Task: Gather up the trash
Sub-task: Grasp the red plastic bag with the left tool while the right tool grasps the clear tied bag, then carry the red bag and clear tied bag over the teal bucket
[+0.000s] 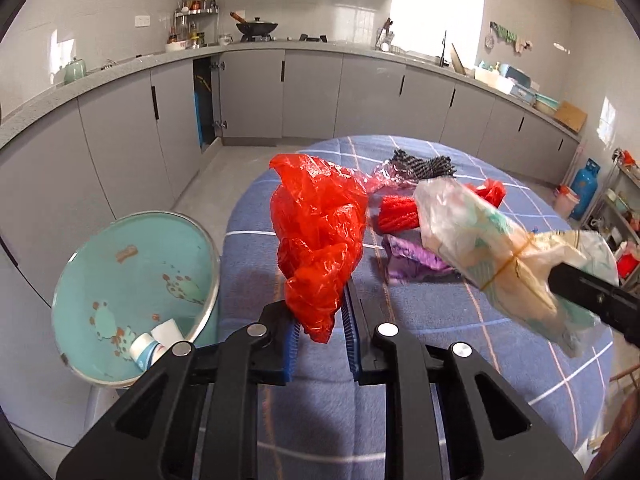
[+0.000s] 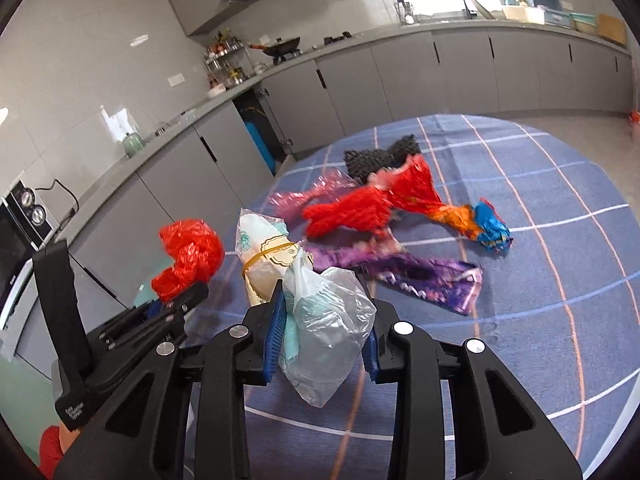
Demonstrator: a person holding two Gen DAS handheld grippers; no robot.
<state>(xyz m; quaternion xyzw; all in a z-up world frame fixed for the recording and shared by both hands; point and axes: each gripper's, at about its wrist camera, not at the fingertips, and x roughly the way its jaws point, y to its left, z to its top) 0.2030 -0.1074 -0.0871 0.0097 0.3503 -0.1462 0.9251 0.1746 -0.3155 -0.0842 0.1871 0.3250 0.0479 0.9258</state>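
Left wrist: red bag (image 1: 320, 236) in tongs (image 1: 320, 330), beside table edge (image 1: 228, 248)

The pale bundle (image 1: 500, 256) is smeared with blur in the left wrist view, so its print is unreadable, and its far end hides behind the right tool (image 1: 600, 300). The teal bin (image 1: 132, 292) is partly covered by the left tool (image 1: 320, 332). Bottles on the far rack (image 1: 196, 20) are too tiny to tell apart.

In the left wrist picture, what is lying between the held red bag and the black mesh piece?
Crumpled clear pinkish film lies between the red bag and the black mesh, in the left wrist view.
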